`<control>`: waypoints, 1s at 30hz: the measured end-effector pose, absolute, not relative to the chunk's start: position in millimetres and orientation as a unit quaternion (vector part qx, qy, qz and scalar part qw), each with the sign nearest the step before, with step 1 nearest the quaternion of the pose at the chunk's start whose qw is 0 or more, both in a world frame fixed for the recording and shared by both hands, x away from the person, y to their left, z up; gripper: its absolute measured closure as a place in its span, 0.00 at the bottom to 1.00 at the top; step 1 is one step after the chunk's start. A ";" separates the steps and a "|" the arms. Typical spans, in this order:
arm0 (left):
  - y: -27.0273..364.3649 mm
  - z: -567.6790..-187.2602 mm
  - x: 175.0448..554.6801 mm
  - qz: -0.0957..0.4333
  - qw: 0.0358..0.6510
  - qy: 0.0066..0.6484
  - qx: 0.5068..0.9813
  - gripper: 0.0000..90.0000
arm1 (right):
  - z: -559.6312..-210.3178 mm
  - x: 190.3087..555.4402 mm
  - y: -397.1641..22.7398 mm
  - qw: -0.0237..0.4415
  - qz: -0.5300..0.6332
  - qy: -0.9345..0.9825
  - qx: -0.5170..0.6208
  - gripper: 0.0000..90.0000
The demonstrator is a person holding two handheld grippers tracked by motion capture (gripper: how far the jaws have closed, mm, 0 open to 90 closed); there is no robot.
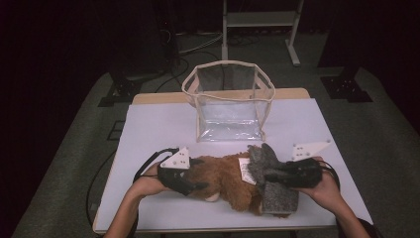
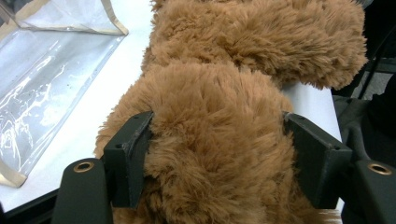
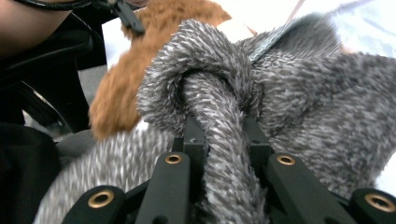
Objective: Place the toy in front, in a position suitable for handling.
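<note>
White tabletop (image 1: 158, 124) in a dark room: a brown plush toy (image 1: 225, 181) lies near the front edge, its long axis running left to right across the table, with a grey knitted garment (image 1: 275, 181) at its right end. A white tag (image 1: 245, 171) lies on the fur beside the grey knit; no writing on it can be read. The left gripper (image 1: 190, 186) has both pads pressed into the fur, clamped across the toy's left end at a middling width. The right gripper (image 1: 270, 177) is pinched nearly closed on a twisted fold of the grey knit. Behind the toy, apart from it, stands a clear plastic bag (image 1: 228, 101) with cream trim, mouth up.
</note>
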State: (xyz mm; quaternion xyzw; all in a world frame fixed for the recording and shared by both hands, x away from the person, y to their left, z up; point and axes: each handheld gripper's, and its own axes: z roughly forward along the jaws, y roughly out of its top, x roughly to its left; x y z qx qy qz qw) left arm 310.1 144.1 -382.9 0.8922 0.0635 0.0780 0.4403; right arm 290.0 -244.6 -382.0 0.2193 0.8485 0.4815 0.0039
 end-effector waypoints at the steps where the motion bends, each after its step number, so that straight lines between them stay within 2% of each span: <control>1: 143.3 -382.7 309.5 0.078 0.440 0.064 0.892 0.32 | -385.9 286.2 -251.0 0.001 0.483 0.846 0.227 0.84; 5: 141.3 -381.1 309.4 0.080 0.434 0.059 0.896 0.32 | -388.0 278.7 -267.3 0.008 0.476 0.844 0.247 0.84; 9: 140.4 -380.7 308.5 0.081 0.431 0.056 0.897 0.32 | -365.4 286.3 -264.1 0.036 0.477 0.846 0.235 0.84; 12: 139.4 -380.3 308.0 0.083 0.429 0.052 0.898 0.32 | -343.0 297.8 -241.6 0.047 0.478 0.854 0.201 0.84; 16: 137.5 -380.2 306.9 0.084 0.429 0.049 0.898 0.32 | -332.7 315.7 -202.2 0.037 0.471 0.866 0.163 0.84; 21: 136.4 -379.7 305.0 0.090 0.423 0.043 0.900 0.32 | -341.5 332.8 -146.0 0.008 0.441 0.889 0.123 0.84; 24: 137.2 -380.4 304.2 0.091 0.423 0.044 0.901 0.32 | -352.3 335.2 -127.0 -0.001 0.413 0.904 0.113 0.84; 30: 135.6 -380.6 303.1 0.088 0.428 0.042 0.899 0.32 | -354.5 329.7 -151.9 0.013 0.412 0.902 0.130 0.84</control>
